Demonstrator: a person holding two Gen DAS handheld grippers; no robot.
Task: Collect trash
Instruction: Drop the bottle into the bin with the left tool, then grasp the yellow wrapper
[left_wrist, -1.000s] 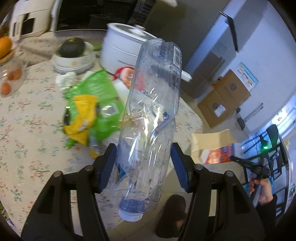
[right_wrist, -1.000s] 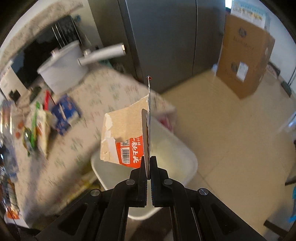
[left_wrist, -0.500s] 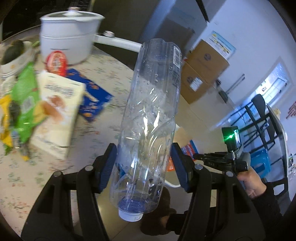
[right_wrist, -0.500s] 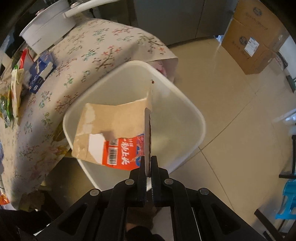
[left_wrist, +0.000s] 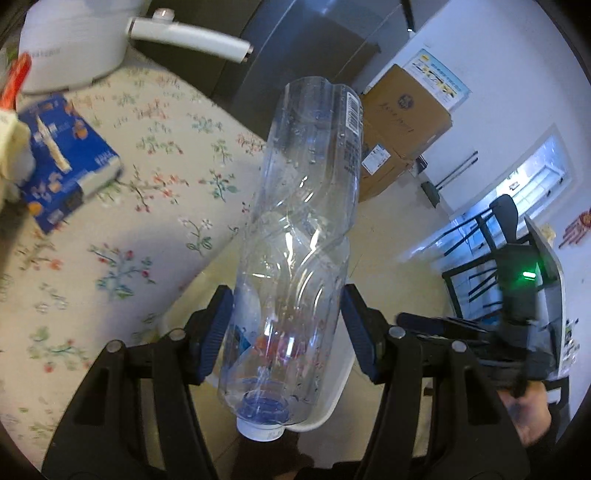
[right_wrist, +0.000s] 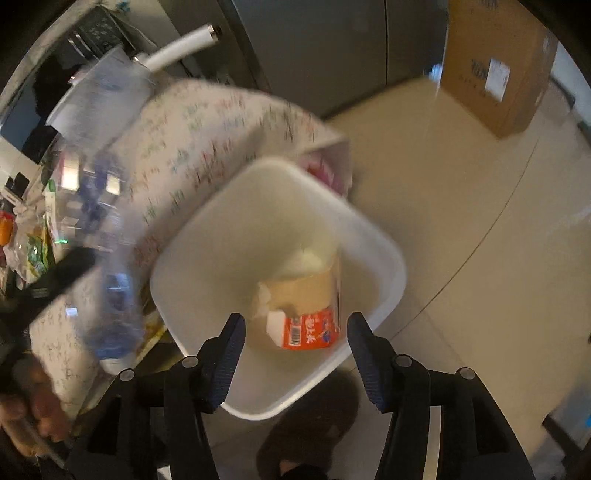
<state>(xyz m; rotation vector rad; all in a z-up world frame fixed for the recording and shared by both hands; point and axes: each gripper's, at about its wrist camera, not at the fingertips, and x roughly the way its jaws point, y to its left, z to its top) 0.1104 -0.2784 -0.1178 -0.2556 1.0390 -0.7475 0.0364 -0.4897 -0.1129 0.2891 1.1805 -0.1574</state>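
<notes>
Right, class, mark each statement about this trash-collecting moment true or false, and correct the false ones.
1. The left gripper grips a clear plastic bottle. True.
2. The bottle's cap end points away from the camera. False: the cap is the near end, toward the camera.
3. The right gripper is clamped on the torn carton. False: its jaws stand open with nothing between them, and the carton lies in the white bin.
4. The bin stands on the floor beside the flowered tablecloth. True.
5. A blue box lies on the tablecloth. True.
</notes>
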